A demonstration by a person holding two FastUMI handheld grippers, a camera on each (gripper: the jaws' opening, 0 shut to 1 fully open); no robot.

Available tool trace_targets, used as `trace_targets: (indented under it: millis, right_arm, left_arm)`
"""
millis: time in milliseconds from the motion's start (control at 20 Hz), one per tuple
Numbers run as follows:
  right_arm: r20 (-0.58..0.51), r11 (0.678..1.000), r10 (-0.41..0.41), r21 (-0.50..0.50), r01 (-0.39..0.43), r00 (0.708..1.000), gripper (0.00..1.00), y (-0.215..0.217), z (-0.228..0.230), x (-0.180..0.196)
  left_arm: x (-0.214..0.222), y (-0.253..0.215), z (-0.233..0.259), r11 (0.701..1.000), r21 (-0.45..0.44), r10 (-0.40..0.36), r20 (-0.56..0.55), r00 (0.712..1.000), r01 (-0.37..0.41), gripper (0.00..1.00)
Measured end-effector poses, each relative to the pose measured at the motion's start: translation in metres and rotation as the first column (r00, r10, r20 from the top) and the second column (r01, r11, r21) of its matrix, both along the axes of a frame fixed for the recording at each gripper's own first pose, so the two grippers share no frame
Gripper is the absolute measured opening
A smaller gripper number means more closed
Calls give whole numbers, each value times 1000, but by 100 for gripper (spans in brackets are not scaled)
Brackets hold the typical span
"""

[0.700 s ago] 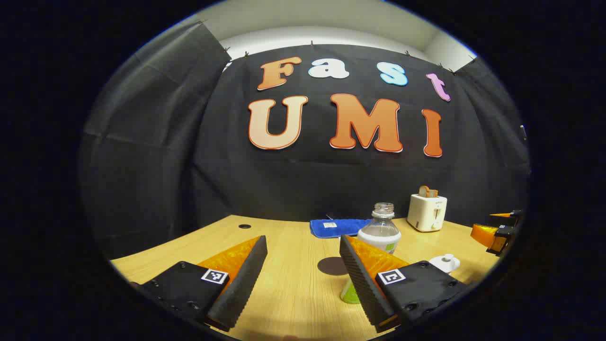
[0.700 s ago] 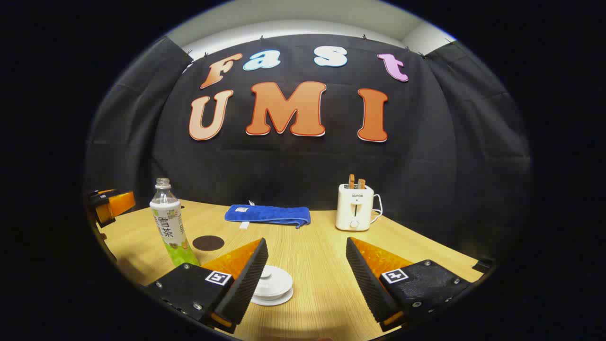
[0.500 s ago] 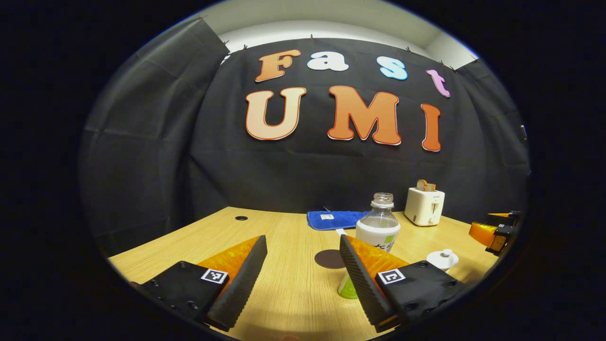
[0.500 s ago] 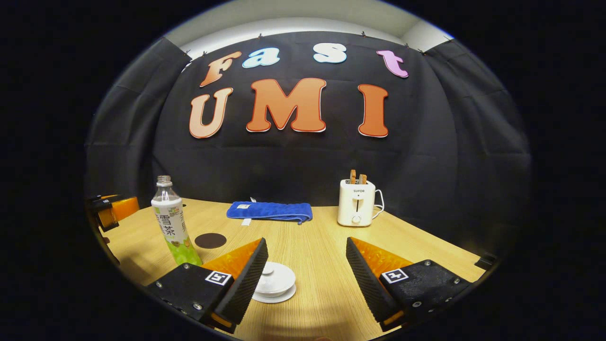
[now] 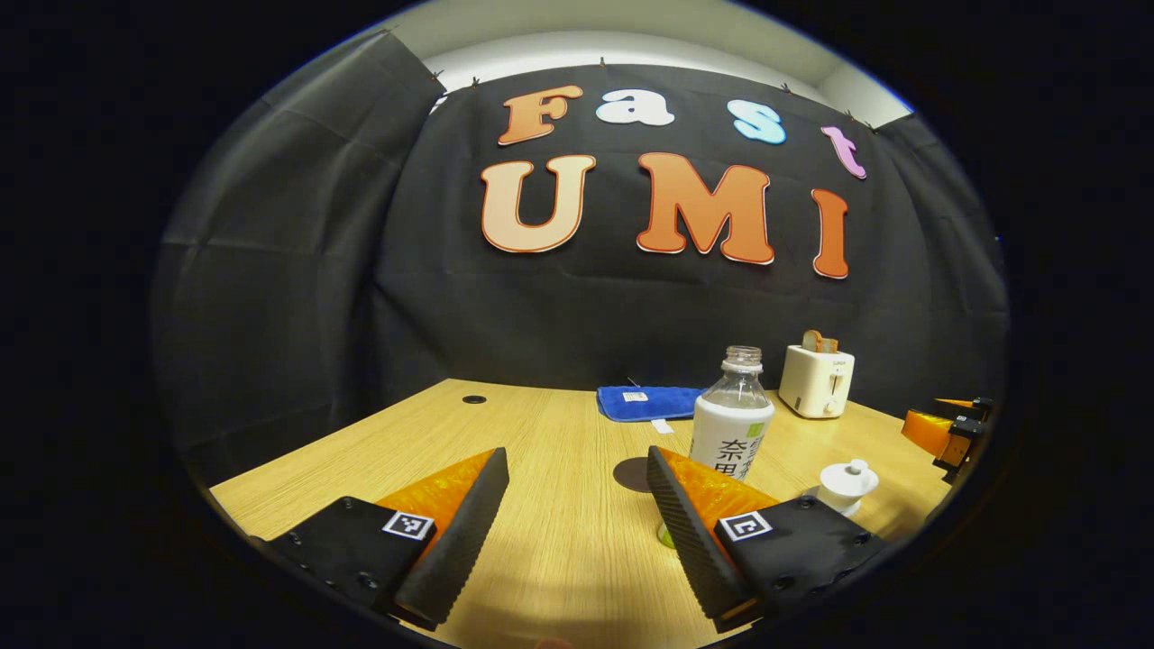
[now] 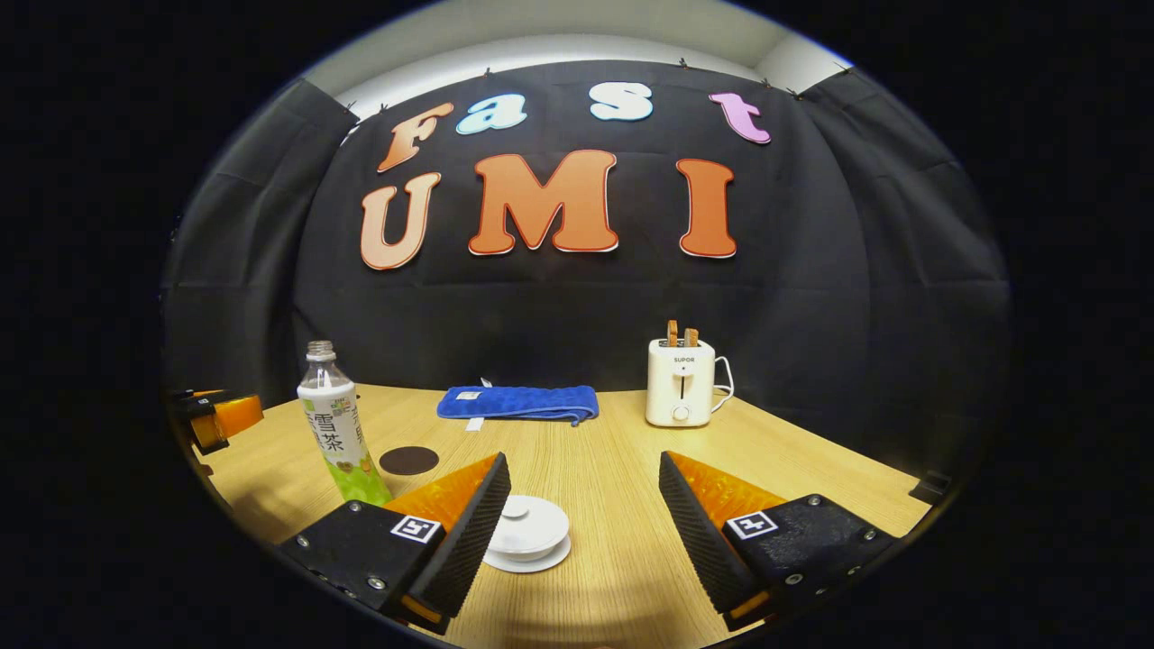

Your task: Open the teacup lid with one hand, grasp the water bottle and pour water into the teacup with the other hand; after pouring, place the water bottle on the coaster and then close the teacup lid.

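Observation:
An uncapped clear water bottle (image 5: 728, 416) with a white and green label stands upright on the wooden table; it is also the water bottle (image 6: 337, 434) at the left in the right gripper view. My left gripper (image 5: 577, 527) is open, its right finger partly covering the bottle's base. A white lidded teacup (image 6: 529, 532) on a saucer sits just behind my open right gripper (image 6: 577, 527), by its left finger; the same teacup (image 5: 847, 483) is at the right in the left gripper view. A dark round coaster (image 6: 408, 460) lies beside the bottle, seen too as the coaster (image 5: 633, 473).
A blue folded cloth (image 6: 517, 402) lies at the table's back edge, and a white toaster (image 6: 681, 382) with toast stands to its right. The other gripper (image 5: 947, 431) shows at the far right of the left gripper view. A cable hole (image 5: 473, 398) is at the back left.
Both cameras shifted a little: the bottle, teacup and toaster sit slightly higher and more to the right in each view. Both grippers stayed open and nothing was grasped.

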State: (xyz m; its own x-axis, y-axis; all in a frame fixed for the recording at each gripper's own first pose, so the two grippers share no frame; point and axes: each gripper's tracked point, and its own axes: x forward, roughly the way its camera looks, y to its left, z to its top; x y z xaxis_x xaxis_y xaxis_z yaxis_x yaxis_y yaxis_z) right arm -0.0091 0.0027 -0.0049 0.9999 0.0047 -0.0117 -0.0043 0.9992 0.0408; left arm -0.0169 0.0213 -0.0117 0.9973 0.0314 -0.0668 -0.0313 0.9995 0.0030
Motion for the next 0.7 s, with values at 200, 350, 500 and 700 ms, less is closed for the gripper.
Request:
trace_targets:
  millis: [200, 350, 500, 700]
  right_arm:
    - [-7, 1000, 1, 4, -1, 1000, 99, 6, 0, 3]
    - [-26, 1000, 17, -9, -17, 1000, 99, 16, -5, 9]
    - [-50, 999, 45, -10, -46, 998, 99, 31, -12, 18]
    - [-84, 995, 77, -54, -82, 993, 99, 48, -21, 31]
  left_arm:
    - [6, 1, -1, 1000, -13, -7, 6, 1000, 8, 99]
    - [6, -2, -11, 1000, -19, -24, -15, 1000, 24, 99]
    - [7, 9, -11, 1000, -12, -5, -15, 1000, 5, 100]
    - [9, 18, -15, 1000, -22, 15, -24, 1000, -15, 99]
